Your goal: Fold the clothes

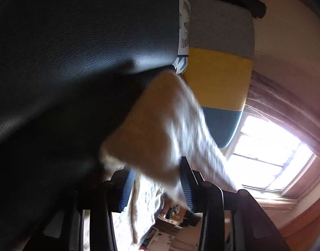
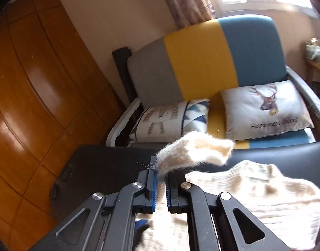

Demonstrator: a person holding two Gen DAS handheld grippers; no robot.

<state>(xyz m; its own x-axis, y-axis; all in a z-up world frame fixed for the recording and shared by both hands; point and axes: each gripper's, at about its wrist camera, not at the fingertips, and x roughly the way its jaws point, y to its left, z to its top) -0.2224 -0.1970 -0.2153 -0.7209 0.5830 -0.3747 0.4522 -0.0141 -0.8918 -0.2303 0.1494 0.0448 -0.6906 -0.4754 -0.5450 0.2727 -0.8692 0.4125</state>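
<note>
Right wrist view: the right gripper (image 2: 161,185) is pinching a fold of the cream knit sweater (image 2: 254,192), its blue-padded fingers (image 2: 152,185) pressed onto the fabric with only the cloth between them. A fuzzy tuft of the knit sticks out past the fingertips and bends toward the right of the frame, over the edge of the black leather-look surface (image 2: 101,167). The rest of the garment lies rumpled on that surface, to the right of and below the claw, its long axis running roughly from the fingers toward the right edge, where it is cut off. Behind it stands an armchair (image 2: 201,62) in grey, yellow and blue bands with a deer-print cushion (image 2: 264,106) and a patterned cushion (image 2: 172,119) on the seat; a wooden wardrobe (image 2: 34,83) fills the left. In the left wrist view, which is rolled onto its side, the left gripper (image 1: 158,186) stands partly spread, and a band of the sweater passes between its ribbed blue pads (image 1: 126,188). The cloth is motion-blurred, so whether the pads press on it I cannot tell. From the fingers the knit stretches up and away along the black surface toward the chair, and another part trails down under the claw, out of frame. The window (image 1: 271,156) is blown out by glare.
</note>
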